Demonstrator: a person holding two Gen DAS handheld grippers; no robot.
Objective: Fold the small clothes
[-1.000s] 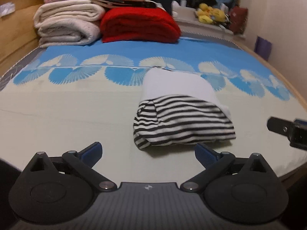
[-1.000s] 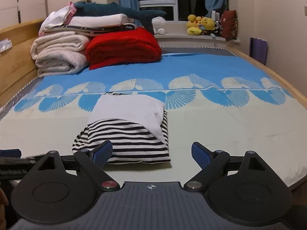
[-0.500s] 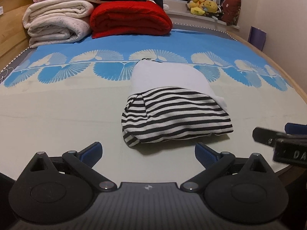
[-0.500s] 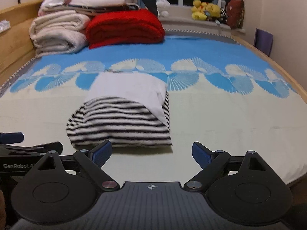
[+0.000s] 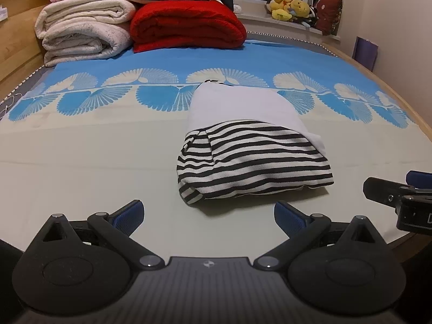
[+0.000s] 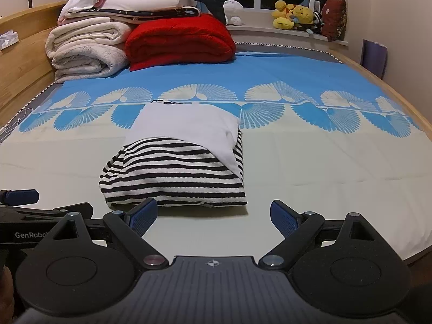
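A folded garment lies in the middle of the bed: a black-and-white striped part (image 5: 251, 164) (image 6: 175, 175) toward me and a plain white part (image 5: 243, 105) (image 6: 186, 121) behind it. My left gripper (image 5: 209, 216) hovers open just short of its near edge, nothing between the blue pads. My right gripper (image 6: 213, 216) is open too, in front of the garment's right half, with its left pad close to the striped hem. Each gripper shows at the edge of the other's view: the right one (image 5: 399, 197), the left one (image 6: 32, 210).
The bed sheet (image 5: 81, 162) is cream near me and blue with fan patterns farther back. Rolled cream blankets (image 5: 83, 32) and a red quilt (image 5: 186, 24) are stacked at the head. Plush toys (image 6: 294, 13) sit on the windowsill. A wooden bed frame (image 6: 21, 62) runs along the left.
Both grippers have drawn slightly nearer to the garment and shifted a little, staying open. The garment itself has not moved.
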